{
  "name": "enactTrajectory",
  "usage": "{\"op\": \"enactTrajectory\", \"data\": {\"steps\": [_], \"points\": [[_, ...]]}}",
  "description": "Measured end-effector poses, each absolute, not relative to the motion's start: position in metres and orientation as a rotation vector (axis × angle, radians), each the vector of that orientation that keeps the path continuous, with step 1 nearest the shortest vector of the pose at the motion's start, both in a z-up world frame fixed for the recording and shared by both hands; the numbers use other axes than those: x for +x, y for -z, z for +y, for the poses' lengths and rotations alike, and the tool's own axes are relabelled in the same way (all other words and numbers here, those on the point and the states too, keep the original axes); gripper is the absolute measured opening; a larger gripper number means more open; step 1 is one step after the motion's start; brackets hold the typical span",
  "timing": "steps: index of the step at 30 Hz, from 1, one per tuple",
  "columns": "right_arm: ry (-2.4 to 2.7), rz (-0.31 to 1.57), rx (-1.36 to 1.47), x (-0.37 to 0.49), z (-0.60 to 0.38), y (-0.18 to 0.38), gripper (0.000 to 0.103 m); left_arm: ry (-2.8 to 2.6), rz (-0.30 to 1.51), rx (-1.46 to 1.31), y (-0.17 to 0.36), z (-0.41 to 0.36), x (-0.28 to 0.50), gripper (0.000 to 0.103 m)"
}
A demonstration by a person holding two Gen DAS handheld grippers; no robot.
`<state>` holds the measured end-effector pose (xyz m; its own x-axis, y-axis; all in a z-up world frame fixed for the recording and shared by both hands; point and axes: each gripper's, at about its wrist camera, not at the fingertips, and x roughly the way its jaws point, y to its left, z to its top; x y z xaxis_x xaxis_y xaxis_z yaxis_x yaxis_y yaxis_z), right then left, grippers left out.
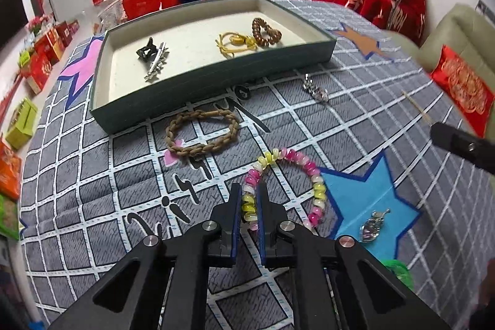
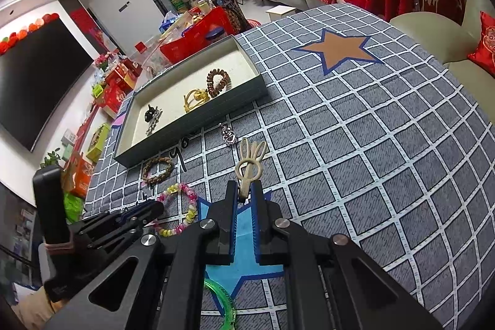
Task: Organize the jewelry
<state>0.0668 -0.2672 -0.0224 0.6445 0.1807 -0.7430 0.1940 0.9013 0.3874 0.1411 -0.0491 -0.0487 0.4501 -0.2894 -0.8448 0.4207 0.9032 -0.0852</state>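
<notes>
Now | left hand-held gripper [image 1: 249, 200] pinching glossy beaded bracelet [image 1: 312, 175] | right hand-held gripper [image 2: 244, 194] pinching cream looped hairpin [image 2: 249, 164]

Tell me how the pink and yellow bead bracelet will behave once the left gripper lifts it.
The bead bracelet will probably hang floppy: it lies in an uneven loop on the cloth. The left gripper pinches only one stretch of beads, so the rest likely sags and swings. The beads look glossy and rounded, so they may slip between the pads.
</notes>
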Motion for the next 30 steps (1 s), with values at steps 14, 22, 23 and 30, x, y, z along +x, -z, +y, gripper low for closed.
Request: {"op": "enactTrajectory", "data": {"steps": [14,22,23,30], "points": [[-0.03,0.86,0.429,0.086,-0.254,0.004,0.009,0.482,0.927,0.069,0.006,-0.031,0.148,0.027],[-0.089,0.852,0.406,0.126,-0.24,-0.009,0.009,0.437,0.887,0.046,-0.011,-0.015,0.181,0.027],[-0.096,0.851,0.397,0.134,-0.237,-0.011,0.009,0.43,0.88,0.046,-0.014,-0.013,0.186,0.027],[-0.134,0.862,0.376,0.19,-0.226,-0.016,0.009,0.394,0.856,0.047,-0.026,-0.011,0.231,0.027]]}}
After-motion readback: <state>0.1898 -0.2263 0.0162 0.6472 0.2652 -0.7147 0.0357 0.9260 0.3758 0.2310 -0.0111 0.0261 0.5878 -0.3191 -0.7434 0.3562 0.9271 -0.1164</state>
